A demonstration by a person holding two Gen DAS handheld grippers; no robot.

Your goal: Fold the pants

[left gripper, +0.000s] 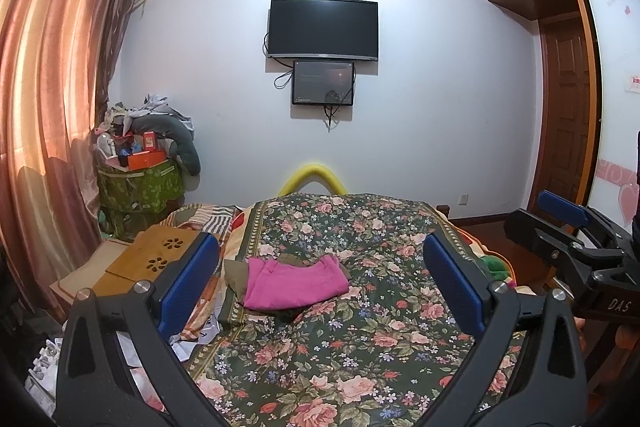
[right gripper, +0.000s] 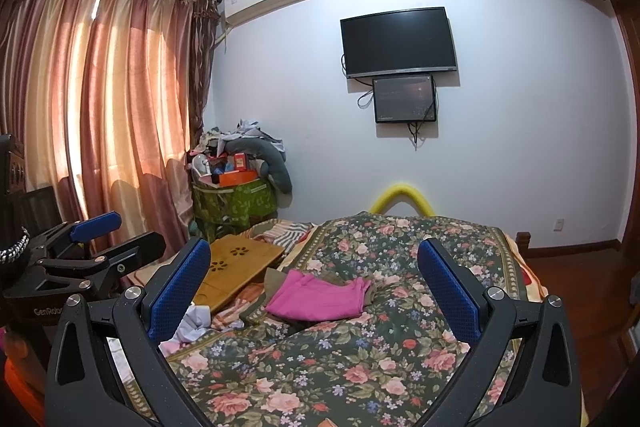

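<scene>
Blue-padded fingers (left gripper: 454, 281) of the left gripper (left gripper: 320, 279) are held wide apart above the flowered bedspread (left gripper: 360, 355), with nothing gripped between them. Likewise the right gripper (right gripper: 314, 285) is spread open and empty over the same cover. Pink pants (left gripper: 294, 283), already folded into a flat bundle, are seen lying on the bedspread ahead of both grippers, partly over an olive garment (left gripper: 236, 273). Beside the bed a wooden tray (right gripper: 236, 263) is seen.
</scene>
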